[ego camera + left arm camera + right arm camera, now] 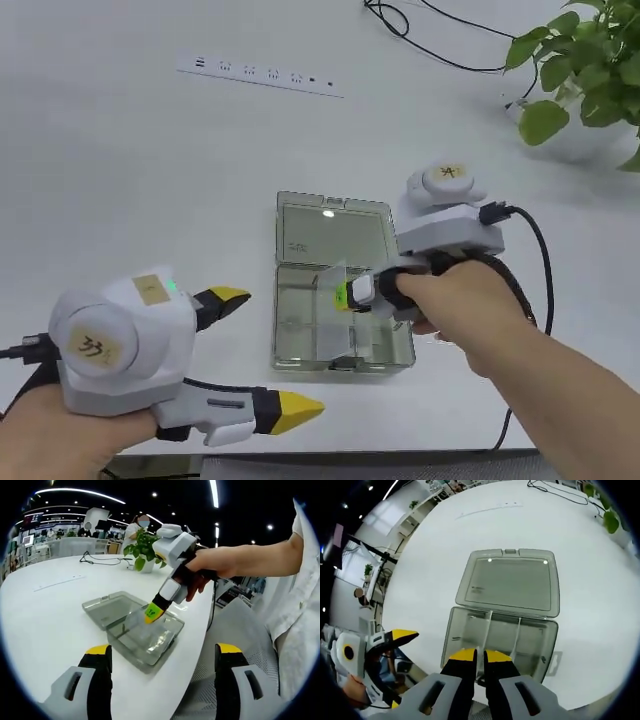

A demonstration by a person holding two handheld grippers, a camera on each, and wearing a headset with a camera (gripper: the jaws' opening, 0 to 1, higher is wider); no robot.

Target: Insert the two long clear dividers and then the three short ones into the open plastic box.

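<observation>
1. Pinching one long clear divider (485,630) by its thin edge, the right gripper (475,654) has its yellow-tipped jaws nearly together over the open plastic box (279,310)
2. The left gripper (265,350) hangs spread wide and empty, left of the box; its round sticker (92,347) seems to read "33"
3. The box is smoky and rectangular, its lid (335,225) lying flat behind; a second divider (517,630) stands upright beside the held one

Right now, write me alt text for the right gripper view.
The right claw, yellow-tipped jaws shut, pinches a clear divider standing in the open plastic box on a white table. A second divider stands in the box beside it, and the lid lies open flat beyond.
</observation>
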